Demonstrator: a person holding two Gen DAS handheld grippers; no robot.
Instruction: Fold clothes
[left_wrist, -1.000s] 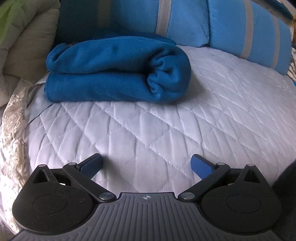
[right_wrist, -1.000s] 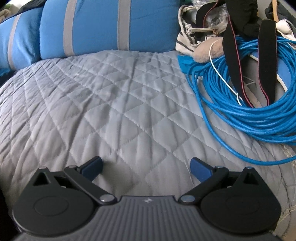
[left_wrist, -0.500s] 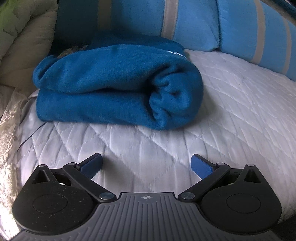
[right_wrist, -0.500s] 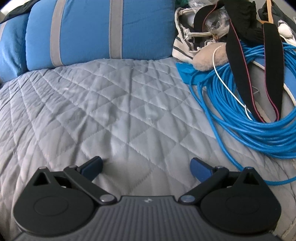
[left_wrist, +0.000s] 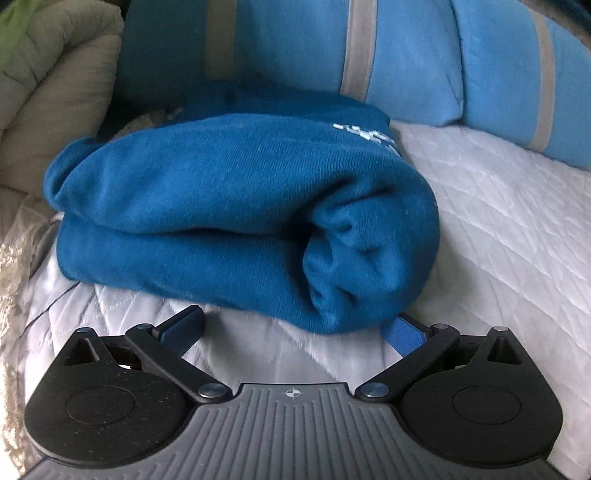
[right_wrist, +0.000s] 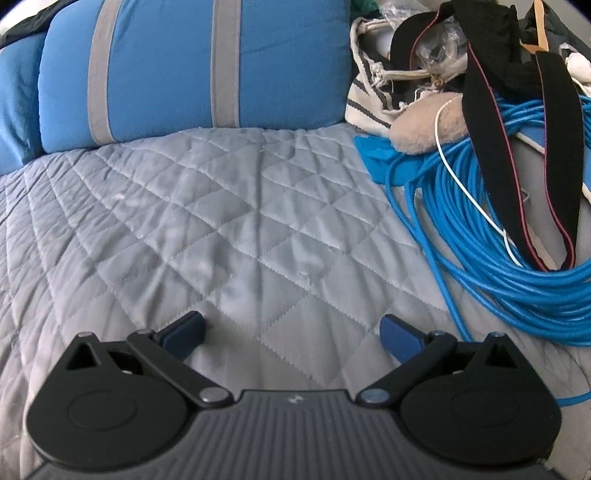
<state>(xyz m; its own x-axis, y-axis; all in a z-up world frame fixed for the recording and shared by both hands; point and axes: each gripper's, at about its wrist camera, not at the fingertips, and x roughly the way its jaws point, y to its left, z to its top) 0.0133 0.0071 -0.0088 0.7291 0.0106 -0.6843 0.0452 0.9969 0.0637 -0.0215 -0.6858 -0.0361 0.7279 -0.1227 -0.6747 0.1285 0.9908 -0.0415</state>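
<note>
In the left wrist view, the folded blue sweatshirt (left_wrist: 229, 218) fills the frame's centre on the white quilted bed (left_wrist: 498, 221), touching the left tongs (left_wrist: 291, 326), which are spread apart; its rolled end overlaps their right pad. Right wrist view: the right tongs (right_wrist: 291, 334) are also apart over bare quilt, a coiled blue cable (right_wrist: 491, 240) at right.

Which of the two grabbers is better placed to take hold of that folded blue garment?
The left gripper: its open jaws sit right at the folded blue garment. The right gripper, also open, faces only bare quilt.
</note>
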